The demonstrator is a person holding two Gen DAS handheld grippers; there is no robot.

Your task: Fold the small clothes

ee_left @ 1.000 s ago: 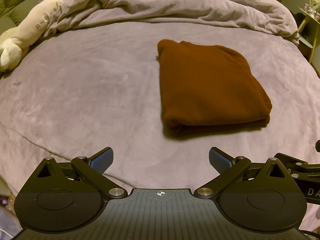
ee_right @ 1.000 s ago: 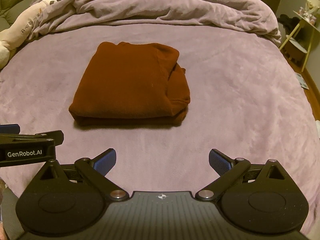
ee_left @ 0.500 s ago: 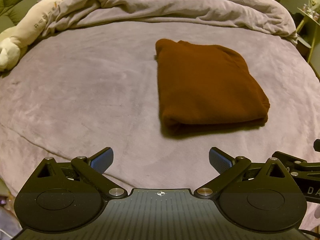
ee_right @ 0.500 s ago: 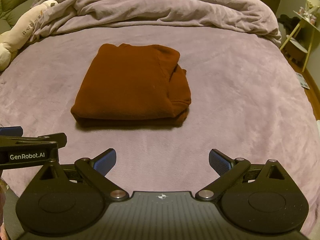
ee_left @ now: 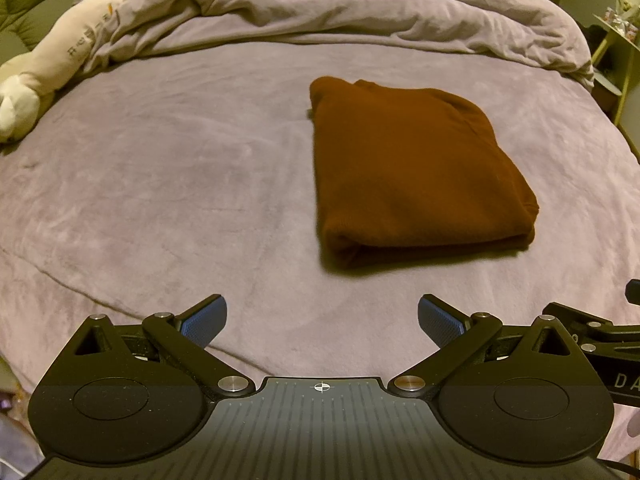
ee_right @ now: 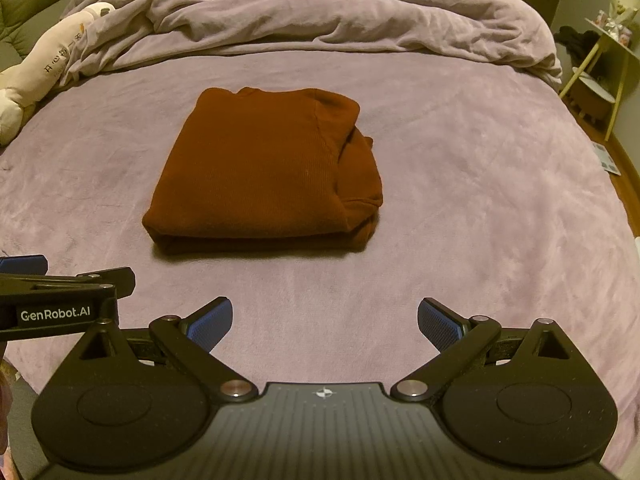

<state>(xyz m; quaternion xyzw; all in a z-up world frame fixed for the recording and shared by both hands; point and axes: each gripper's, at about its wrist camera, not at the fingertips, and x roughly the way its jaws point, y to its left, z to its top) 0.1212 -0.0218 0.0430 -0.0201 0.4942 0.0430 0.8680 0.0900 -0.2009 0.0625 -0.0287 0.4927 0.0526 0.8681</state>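
**Folded brown garment lies ahead of both spread grippers**

Your left gripper (ee_left: 322,322) sits at the bottom of its frame with fingers spread wide, pinching nothing. The folded brown garment (ee_left: 416,168) lies flat on the purple blanket (ee_left: 160,200), up and right of centre in that view, well apart from the blue pads (ee_left: 202,322).

Your right gripper (ee_right: 325,322) is likewise spread and holds nothing. Here the garment (ee_right: 260,172) sits above and left of centre, its folded edge facing the fingers, with bare blanket between.

A white plush toy (ee_left: 52,60) lies at the upper left, beside the rumpled duvet (ee_left: 360,8) across the top of the frame.
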